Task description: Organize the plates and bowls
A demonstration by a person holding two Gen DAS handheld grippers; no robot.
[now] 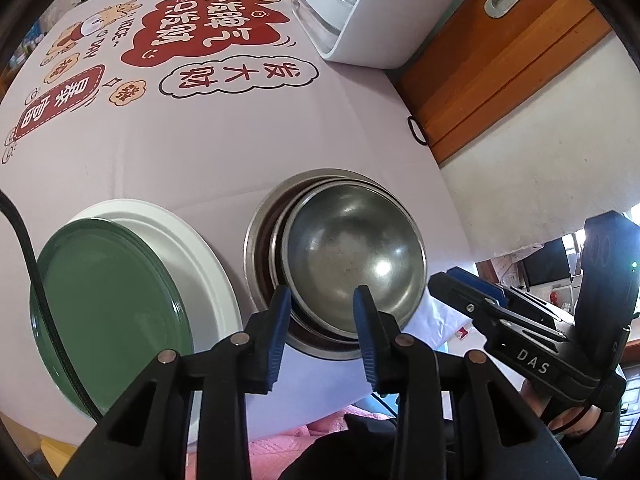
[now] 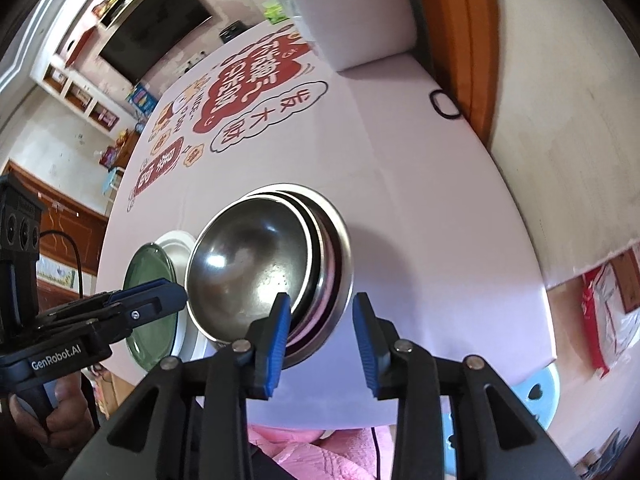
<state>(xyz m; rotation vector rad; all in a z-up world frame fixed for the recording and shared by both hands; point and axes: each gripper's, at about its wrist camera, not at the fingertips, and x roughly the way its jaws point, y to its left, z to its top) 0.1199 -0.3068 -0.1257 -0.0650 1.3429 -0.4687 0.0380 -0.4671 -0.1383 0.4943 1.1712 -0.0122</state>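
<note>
A stack of steel bowls (image 1: 352,256) sits near the table's front edge; it also shows in the right wrist view (image 2: 256,264). The top bowl lies tilted inside the larger ones. A green plate (image 1: 104,312) rests on a white plate (image 1: 192,240) to the left of the bowls; both show in the right wrist view, the green plate (image 2: 150,272) over the white plate (image 2: 176,244). My left gripper (image 1: 322,312) is open, its fingers just in front of the bowls' near rim. My right gripper (image 2: 320,320) is open, at the bowls' right rim, holding nothing.
A pale tablecloth (image 1: 240,128) with red printed characters covers the table. A white appliance (image 1: 372,4) stands at the far right. A black hair tie (image 1: 416,130) lies by the right edge, beside an orange wooden door (image 1: 500,52). Pink fabric (image 1: 296,444) lies below the front edge.
</note>
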